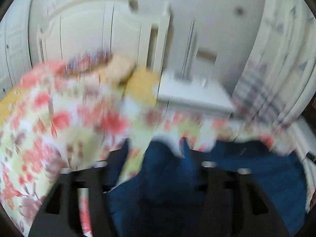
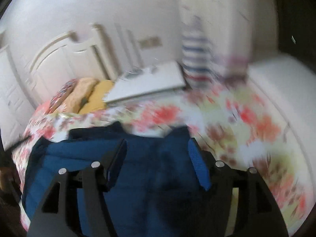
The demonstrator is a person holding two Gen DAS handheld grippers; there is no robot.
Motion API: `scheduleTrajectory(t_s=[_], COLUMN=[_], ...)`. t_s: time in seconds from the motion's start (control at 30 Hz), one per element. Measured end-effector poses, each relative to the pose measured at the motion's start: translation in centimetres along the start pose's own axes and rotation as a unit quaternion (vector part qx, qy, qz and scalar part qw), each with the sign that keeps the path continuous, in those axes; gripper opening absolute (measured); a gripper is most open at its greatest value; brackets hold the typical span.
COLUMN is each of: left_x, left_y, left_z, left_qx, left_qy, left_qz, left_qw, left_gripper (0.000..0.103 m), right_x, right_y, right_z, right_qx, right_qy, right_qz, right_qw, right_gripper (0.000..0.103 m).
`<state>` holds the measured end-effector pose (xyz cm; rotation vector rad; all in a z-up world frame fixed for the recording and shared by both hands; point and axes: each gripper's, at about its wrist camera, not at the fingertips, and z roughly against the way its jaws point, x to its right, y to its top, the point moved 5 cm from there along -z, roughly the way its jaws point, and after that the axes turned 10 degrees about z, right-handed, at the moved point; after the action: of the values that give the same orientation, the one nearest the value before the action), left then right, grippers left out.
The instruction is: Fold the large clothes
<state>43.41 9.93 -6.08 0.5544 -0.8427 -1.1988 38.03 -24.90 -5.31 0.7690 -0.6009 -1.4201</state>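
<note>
Two grippers are hovering over one dark blue garment [image 2: 138, 177]. Right gripper [image 2: 158, 164]: fingers spread wide, gripping nothing, cloth lying directly beneath and between them. Left gripper [image 1: 156, 158]: fingers apparently parted; blur is obscuring whether cloth is caught. Garment is lying crumpled on the floral bedspread [image 2: 256, 130] ahead of both tools. Handling judgement: soft, limp, fairly heavy; best pinched at an edge or corner. Pillows [image 2: 88, 92] and white bedside table [image 2: 150, 83] are sitting beyond.
</note>
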Motion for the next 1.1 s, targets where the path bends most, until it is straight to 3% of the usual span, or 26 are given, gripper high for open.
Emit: scheduleTrajectory(t_s=[0.03, 0.07, 0.13, 0.27, 0.37, 0.47, 0.7, 1.1], left_x=[2.3, 4.6, 8.2, 12.6, 12.7, 11.8, 11.1, 11.1], left_y=[0.6, 0.8, 0.1, -3.3, -6.0, -9.3, -10.8, -10.8], left_z=[1.1, 1.6, 1.0, -2.9, -6.4, -9.7, -10.6, -10.7], left_qx=[0.017, 0.018, -0.009, -0.068, -0.116, -0.173, -0.158, -0.134], left_qy=[-0.032, -0.064, -0.078, -0.052, -0.017, -0.007, -0.013, -0.015], left_qz=[-0.013, -0.035, -0.070, -0.128, -0.153, -0.156, -0.146, -0.144], left_qw=[0.9993, 0.9972, 0.9944, 0.9880, 0.9812, 0.9724, 0.9765, 0.9803], left_gripper=[0.099, 0.099, 0.099, 0.099, 0.099, 0.099, 0.099, 0.099], right_x=[-2.0, -3.7, -8.1, -12.3, -12.3, -11.5, -11.6, -11.6], right_y=[0.9, 1.6, 2.3, 1.6, 0.3, -1.0, -2.8, -3.2], right_z=[0.2, 0.0, -1.3, -5.0, -7.7, -9.8, -11.7, -12.4], right_qx=[0.002, 0.000, -0.014, -0.061, -0.105, -0.127, -0.136, -0.134], right_qy=[0.009, 0.015, 0.028, 0.014, 0.003, 0.015, 0.013, 0.003], right_qz=[0.029, 0.054, 0.120, 0.174, 0.172, 0.151, 0.156, 0.159], right_qw=[1.000, 0.998, 0.992, 0.983, 0.979, 0.980, 0.978, 0.978], right_gripper=[0.064, 0.064, 0.064, 0.064, 0.064, 0.068, 0.077, 0.079])
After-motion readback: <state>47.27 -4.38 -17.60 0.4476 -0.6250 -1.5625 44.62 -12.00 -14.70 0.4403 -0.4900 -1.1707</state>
